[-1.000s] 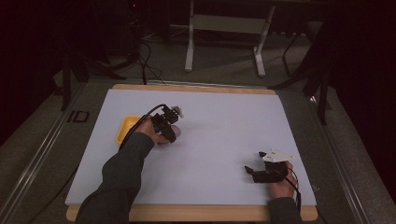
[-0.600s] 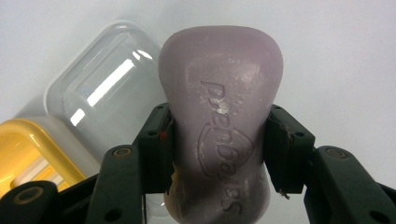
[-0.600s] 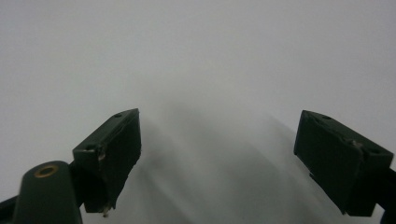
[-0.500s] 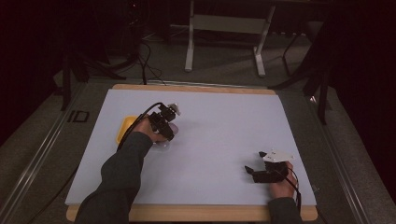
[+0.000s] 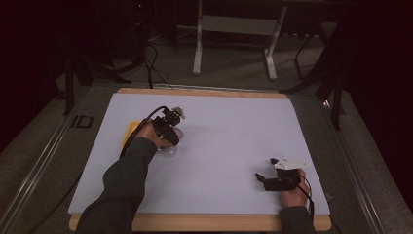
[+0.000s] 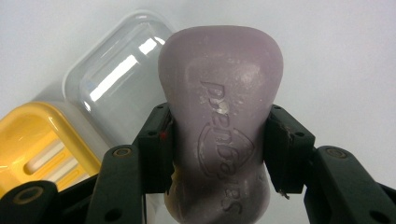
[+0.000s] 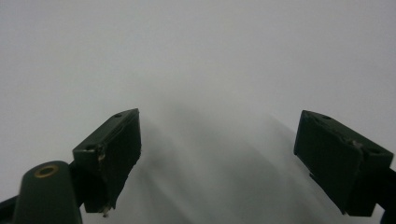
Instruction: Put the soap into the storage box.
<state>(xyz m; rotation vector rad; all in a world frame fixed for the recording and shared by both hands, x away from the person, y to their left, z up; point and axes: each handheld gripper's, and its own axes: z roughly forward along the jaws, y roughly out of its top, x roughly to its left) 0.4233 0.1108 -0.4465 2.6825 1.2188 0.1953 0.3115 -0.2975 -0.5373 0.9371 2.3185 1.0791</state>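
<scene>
Waisted mauve soap bar (image 6: pixel 219 135), embossed, between left tool (image 6: pixel 218 149) pads.

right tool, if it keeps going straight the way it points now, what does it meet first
Probably nothing: the right tool stands open and empty, and ahead of it lies bare white table mat as far as its view shows; depth there is unclear.

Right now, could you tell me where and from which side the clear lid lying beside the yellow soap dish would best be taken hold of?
Grip the clear lid across its narrow width at one rounded end, coming from above. It lies flat, dome side up by the look of it, its near edge against the yellow soap dish, so the far end is free. The open right tongs could probably do it; the left tongs hold the purple soap.
</scene>
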